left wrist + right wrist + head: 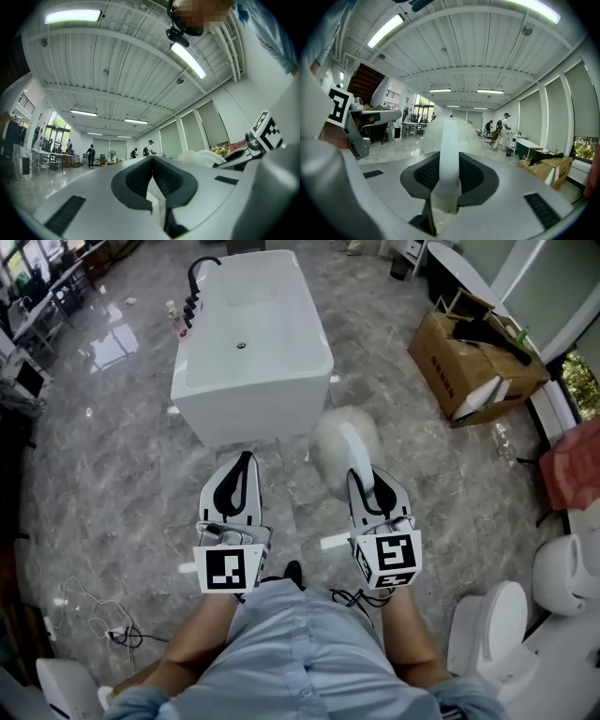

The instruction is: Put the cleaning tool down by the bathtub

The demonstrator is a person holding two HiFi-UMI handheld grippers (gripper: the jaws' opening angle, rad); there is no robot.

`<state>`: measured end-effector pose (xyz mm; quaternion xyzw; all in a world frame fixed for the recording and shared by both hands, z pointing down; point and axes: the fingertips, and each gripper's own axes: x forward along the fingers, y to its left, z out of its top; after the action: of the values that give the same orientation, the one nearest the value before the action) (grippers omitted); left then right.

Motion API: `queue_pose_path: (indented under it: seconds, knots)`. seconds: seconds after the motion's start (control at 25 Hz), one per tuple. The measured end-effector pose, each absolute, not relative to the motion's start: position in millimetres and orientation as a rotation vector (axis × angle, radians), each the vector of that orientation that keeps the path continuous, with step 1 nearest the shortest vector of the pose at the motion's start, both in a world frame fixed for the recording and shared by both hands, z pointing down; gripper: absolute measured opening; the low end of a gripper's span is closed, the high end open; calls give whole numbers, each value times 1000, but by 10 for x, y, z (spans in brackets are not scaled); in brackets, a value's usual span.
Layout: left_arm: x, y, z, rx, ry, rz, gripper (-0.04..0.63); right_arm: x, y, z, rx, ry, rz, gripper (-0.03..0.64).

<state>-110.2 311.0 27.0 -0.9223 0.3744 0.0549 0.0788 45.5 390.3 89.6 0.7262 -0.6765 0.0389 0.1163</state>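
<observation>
1. Your right hand-held gripper [450, 177] is clamped on the cleaning tool [339, 444], with both pads on its white handle [450, 140]. The handle runs straight out along the jaws and the fluffy head [433, 136] sits just past the tips.
2. Your left hand-held gripper [152, 163] has its jaws together and nothing between them. It sits beside the right one, pointing the same way.
3. Handling: it looks light. The handle is stiff, smooth plastic, so it's likely a bit slippery. The head is soft and will squash on contact, and nothing on it looks fragile. Keep the hold on the handle, because the fluff gives the pads nothing firm to grip.
4. The bathtub [253, 418] is ahead of both hand-held grippers and a little left of the right one. The tool's head is near the tub's closest corner, not touching it.
5. The floor [112, 484] below the head, by that corner, is bare marble. Lower the tool head first, then lay the handle down before you let go.
</observation>
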Motion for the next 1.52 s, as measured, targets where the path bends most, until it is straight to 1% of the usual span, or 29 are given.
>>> queue_pose_path:
  seconds: [0.28,0.52,0.8,1.16,1.52]
  knots:
    - [-916,2726,283,-2787,1079,204,16,592,3566,877,2151,-1954,92,103]
    - [-708,2572,372,-2809,1052,160,16,849,3437,890,2176,-1916,109,103]
    - [-330,2233,593,-2855,1063,94,17,1243,3081,1107,2177,-1907,172,103]
    - [414,1384,786,-2796,1111,-54,16,2006,2194,1346,2113,-1988,257,103]
    - [1065,511,458,-2694,1244,-48,17,2625,1137,1217,1984,-2146,209,103]
